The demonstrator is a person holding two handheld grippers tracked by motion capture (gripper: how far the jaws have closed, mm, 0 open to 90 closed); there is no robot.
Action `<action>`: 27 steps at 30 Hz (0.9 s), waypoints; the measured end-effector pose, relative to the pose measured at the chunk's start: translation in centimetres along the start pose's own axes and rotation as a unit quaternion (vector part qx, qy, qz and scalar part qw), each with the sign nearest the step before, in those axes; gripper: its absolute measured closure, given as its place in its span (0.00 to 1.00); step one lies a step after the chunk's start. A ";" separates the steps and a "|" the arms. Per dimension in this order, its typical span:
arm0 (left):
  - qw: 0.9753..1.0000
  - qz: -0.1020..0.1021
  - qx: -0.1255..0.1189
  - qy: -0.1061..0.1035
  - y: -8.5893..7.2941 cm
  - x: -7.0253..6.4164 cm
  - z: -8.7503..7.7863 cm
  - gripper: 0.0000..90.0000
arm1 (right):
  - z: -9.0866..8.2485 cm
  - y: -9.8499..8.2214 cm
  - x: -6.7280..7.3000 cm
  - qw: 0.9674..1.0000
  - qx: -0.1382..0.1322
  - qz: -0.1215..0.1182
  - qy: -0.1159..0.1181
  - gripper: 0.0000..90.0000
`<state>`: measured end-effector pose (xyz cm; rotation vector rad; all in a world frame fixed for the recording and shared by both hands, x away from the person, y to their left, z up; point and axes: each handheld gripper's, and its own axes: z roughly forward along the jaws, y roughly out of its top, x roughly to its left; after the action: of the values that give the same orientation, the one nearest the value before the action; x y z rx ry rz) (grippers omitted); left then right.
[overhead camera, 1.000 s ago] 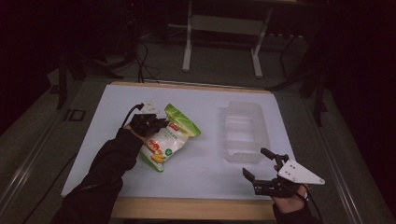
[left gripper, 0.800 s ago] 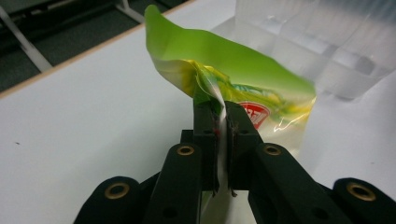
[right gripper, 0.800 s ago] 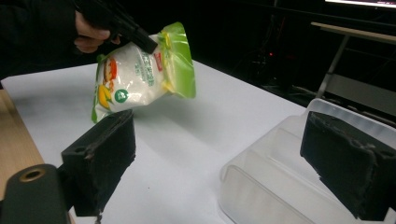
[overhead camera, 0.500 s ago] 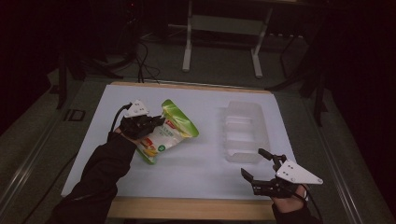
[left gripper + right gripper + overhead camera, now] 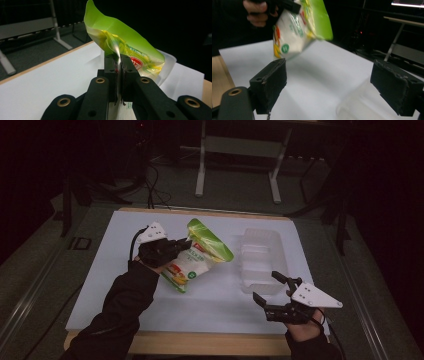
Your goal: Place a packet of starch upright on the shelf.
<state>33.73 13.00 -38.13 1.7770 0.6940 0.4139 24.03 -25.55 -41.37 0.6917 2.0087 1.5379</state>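
A green and white snack bag (image 5: 197, 257) hangs above the white table (image 5: 120, 290), left of the middle. My left gripper (image 5: 184, 245) is shut on the bag's edge; in the left gripper view the two jaws press the foil of the snack bag (image 5: 125, 45) between them at my left gripper (image 5: 119, 65). The bag (image 5: 297, 30) is off the table in the right gripper view too, held from above. My right gripper (image 5: 274, 287) stands open near the front right of the table, its jaws wide apart with nothing between them at my right gripper (image 5: 332, 80).
A clear plastic tray (image 5: 257, 257) rests right of the bag, just beyond my right gripper; its rim (image 5: 357, 105) lies under the right jaws. A wooden strip (image 5: 200, 345) edges the table front. A metal stand (image 5: 240, 150) is behind the table.
My left gripper has lifted the bag up off the table and carried it a little toward the back. The right gripper has hardly moved.
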 end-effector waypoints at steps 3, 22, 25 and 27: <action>1.000 0.003 -0.014 -0.008 0.5 -0.9 0.3 0.96 | 1.0 1.2 0.2 1.000 -0.010 -0.005 0.002 0.15; 0.997 -0.002 -0.051 -0.065 1.2 -3.6 1.2 0.96 | 9.1 2.0 0.2 0.997 0.013 0.041 0.065 0.30; 0.996 -0.002 -0.048 -0.070 1.2 -3.8 1.3 0.96 | 9.7 1.9 -0.2 0.995 0.028 0.047 0.086 0.45; 0.996 0.003 -0.044 -0.072 1.3 -4.0 1.4 0.96 | 10.0 1.9 -0.4 0.993 0.041 0.044 0.099 0.58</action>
<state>31.78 9.16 -37.11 1.7085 0.5607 0.3126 31.14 -18.33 -41.74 0.6911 2.2251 1.6386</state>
